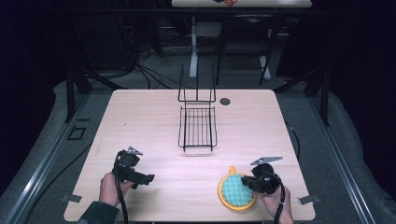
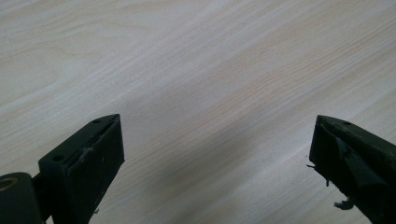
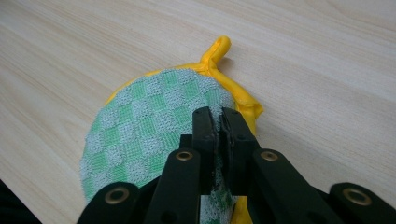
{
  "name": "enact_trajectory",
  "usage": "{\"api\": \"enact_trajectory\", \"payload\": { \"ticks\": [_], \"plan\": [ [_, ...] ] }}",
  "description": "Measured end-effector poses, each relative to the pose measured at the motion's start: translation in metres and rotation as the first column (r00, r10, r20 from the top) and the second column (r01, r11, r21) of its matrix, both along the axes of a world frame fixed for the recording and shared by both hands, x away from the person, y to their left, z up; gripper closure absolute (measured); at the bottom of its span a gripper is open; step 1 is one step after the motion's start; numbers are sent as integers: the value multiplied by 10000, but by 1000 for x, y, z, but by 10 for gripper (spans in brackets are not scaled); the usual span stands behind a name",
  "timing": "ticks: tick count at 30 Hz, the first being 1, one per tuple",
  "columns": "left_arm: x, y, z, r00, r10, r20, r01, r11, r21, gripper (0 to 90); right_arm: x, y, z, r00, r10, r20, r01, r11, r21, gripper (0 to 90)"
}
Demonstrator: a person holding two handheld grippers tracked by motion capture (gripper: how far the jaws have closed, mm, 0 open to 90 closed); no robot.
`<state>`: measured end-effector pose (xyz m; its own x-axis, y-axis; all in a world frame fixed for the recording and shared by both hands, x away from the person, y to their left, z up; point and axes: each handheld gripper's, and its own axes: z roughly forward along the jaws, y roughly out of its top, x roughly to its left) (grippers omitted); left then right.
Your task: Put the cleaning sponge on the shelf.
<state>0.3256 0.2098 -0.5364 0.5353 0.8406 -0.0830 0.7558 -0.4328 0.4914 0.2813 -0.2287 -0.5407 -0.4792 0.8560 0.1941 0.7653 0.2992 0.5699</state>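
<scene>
On the table (image 1: 154, 121), the right gripper (image 3: 221, 122) hides the pot holder's (image 3: 149, 126) pinched edge; the left gripper's (image 2: 215, 154) jaws gape.

Dark room w/ grey floor (image 1: 42, 140); light wood table (image 1: 149, 116); cables (image 1: 140, 70) & 2nd desk (image 1: 243, 3) behind

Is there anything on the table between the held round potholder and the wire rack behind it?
Nothing visible. The right gripper is shut on the edge of the potholder, and only bare table lies between it and the wire rack. The left gripper is open over bare wood, off to the side.
</scene>
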Motion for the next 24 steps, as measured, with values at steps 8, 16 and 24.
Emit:
{"api": "enact_trajectory", "payload": {
  "ticks": [8,16,24],
  "plan": [
    [0,0,0,10000,41,8,-41,10000,-11,31,-4,-6,15,9984,-50,561,22,9987,507,863],
    [0,1,0,10000,-21,14,21,10000,47,31,-7,-12,33,9940,-198,1079,110,9967,809,868],
    [0,1,0,10000,17,29,-17,10000,0,31,-7,-9,49,9891,-125,1469,-46,9932,1161,871]
  ]
}}
